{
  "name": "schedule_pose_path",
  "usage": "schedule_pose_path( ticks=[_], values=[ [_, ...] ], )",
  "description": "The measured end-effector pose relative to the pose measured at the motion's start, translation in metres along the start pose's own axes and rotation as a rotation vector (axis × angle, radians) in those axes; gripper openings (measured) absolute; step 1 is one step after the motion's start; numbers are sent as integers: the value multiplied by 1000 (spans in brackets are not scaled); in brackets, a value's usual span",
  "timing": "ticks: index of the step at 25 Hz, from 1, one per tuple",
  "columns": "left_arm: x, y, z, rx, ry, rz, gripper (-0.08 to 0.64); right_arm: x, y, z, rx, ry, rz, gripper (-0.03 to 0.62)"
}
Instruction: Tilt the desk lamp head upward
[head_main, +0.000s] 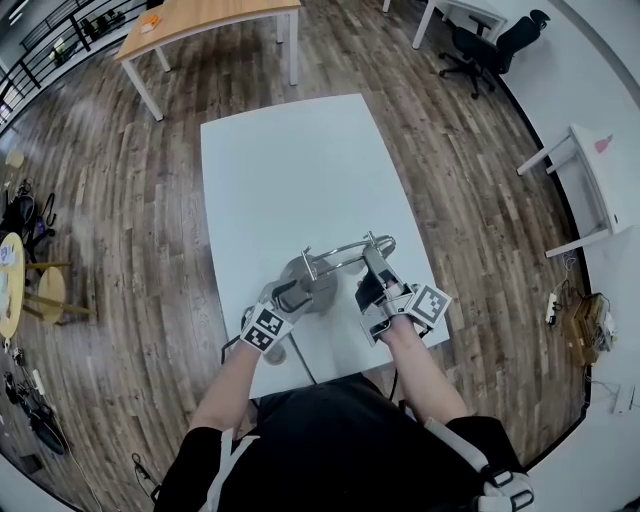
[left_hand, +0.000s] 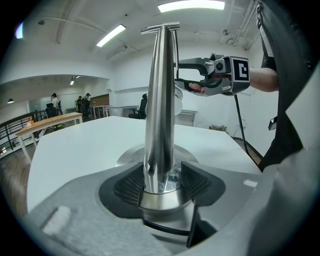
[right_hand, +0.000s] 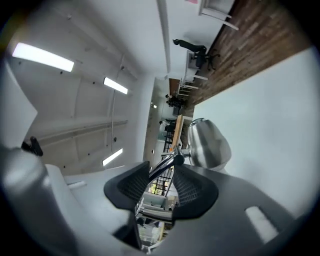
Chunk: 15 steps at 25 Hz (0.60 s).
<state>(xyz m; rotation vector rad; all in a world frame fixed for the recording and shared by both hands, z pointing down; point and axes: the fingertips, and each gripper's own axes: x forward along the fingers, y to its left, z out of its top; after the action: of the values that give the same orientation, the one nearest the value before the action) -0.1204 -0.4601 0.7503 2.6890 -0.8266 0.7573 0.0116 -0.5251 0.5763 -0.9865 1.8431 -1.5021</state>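
Note:
A chrome desk lamp stands near the front edge of the white table (head_main: 290, 170). It has a round base (head_main: 318, 275), an upright post (left_hand: 161, 110) and a thin curved arm (head_main: 345, 250). My left gripper (head_main: 290, 296) (left_hand: 161, 182) is shut on the foot of the post, with both pads against the metal. My right gripper (head_main: 375, 283) (right_hand: 161, 172) is held level at the arm's far end. Its jaws stand wide, and the thin rod (right_hand: 162, 167) runs between the pads with a gap beside it. The silver lamp head (right_hand: 210, 142) hangs just beyond the fingertips. The left gripper view shows the right gripper (left_hand: 182, 74) beside the top of the post.
A dark cable (head_main: 305, 365) runs off the table's front edge. Around the table on the wood floor are a wooden table (head_main: 200, 20), an office chair (head_main: 490, 45), a white desk (head_main: 600, 180) and stools (head_main: 50, 290).

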Motion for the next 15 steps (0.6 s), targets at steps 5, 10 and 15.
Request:
schedule_pose_path(
  ticks=[5,10,15],
  values=[
    [-2,1,-3,-2,-2,0,244,1,29,5,-225,24,24,150],
    [0,0,-1,4,2,5,242,3,63,9,-385,9,81,134],
    [0,0,-1,5,8,5,242,6,93,7,-622,27,69,130]
  ],
)
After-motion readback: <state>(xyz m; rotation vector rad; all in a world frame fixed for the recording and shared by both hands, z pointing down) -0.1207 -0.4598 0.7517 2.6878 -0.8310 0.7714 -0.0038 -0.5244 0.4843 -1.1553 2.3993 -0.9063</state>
